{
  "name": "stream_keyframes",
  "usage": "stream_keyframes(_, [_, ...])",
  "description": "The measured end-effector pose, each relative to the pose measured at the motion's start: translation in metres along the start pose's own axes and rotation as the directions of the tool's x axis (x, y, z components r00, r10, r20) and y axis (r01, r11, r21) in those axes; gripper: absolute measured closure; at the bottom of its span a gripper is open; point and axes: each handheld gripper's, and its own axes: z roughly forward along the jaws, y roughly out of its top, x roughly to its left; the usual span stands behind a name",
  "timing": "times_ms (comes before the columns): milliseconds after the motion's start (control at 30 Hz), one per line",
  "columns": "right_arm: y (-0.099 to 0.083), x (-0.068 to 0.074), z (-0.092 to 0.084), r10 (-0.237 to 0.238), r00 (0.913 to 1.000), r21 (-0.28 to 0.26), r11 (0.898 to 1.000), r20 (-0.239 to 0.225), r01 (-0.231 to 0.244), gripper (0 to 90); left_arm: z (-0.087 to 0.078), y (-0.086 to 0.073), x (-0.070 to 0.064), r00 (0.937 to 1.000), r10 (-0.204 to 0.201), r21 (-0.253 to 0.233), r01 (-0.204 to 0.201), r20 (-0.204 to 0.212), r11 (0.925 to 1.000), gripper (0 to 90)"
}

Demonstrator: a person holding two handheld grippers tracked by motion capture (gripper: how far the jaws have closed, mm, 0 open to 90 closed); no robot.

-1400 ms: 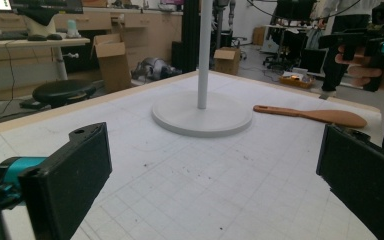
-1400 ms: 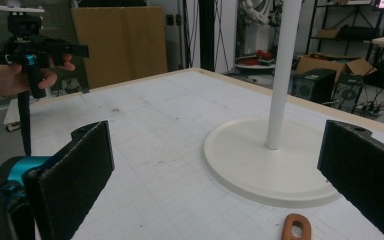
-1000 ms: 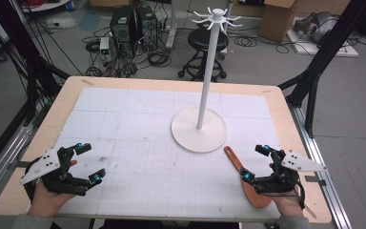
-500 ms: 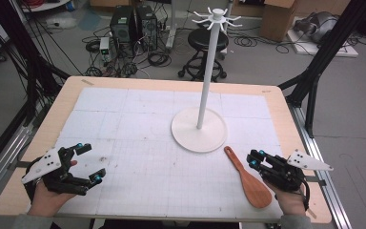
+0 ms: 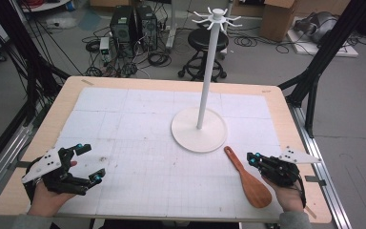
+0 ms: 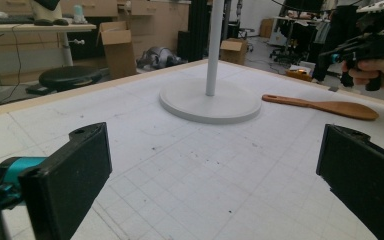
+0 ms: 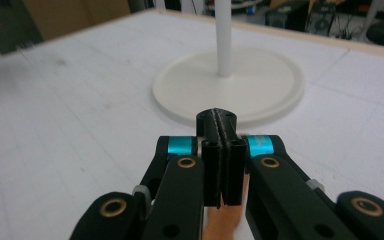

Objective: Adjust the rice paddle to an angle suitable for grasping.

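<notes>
The spatula [image 5: 247, 176] lay on the counter [image 5: 138, 133] at near right, handle pointing far-left toward the stand [image 5: 199, 130]. The right gripper [image 5: 251, 159], just closed on nothing it seemed, sat beside it; the left gripper [image 5: 88, 163] stayed open, well apart.

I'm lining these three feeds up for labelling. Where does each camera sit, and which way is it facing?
High view: above the person's table edge, looking forward and down; both hands, left gripper open, right gripper shut beside the wooden spatula.
Left gripper view: rides the left gripper, facing across the table between its jaws.
Right gripper view: rides the right gripper, facing the stand over its jaws.
All three share the white stand.
</notes>
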Motion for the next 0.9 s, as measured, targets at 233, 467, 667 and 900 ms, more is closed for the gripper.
stream_keyframes(233, [-0.011, -0.01, 0.015, -0.012, 0.9985, 0.114, 0.993, 0.054, 0.006, 88.8, 0.0, -0.002, 0.0, 1.0, -0.006, 0.008, 0.006, -0.001, 1.0, 1.7])
stream_keyframes(467, [-0.013, -0.015, 0.027, -0.046, 0.997, 0.194, 0.98, 0.061, 0.034, 89.0, -0.005, -0.004, 0.0, 0.9998, -0.02, 0.007, 0.02, -0.009, 0.9998, 1.7])
stream_keyframes(667, [-0.014, -0.021, 0.032, -0.053, 0.9962, 0.224, 0.974, 0.069, 0.036, 89.0, -0.006, -0.005, -0.001, 0.9998, -0.016, 0.019, 0.016, -0.01, 0.9997, 1.7])
stream_keyframes(900, [-0.017, -0.023, 0.037, -0.067, 0.9955, 0.268, 0.962, 0.067, 0.047, 89.0, -0.007, -0.006, -0.001, 0.9996, -0.022, 0.02, 0.023, -0.016, 0.9995, 1.7])
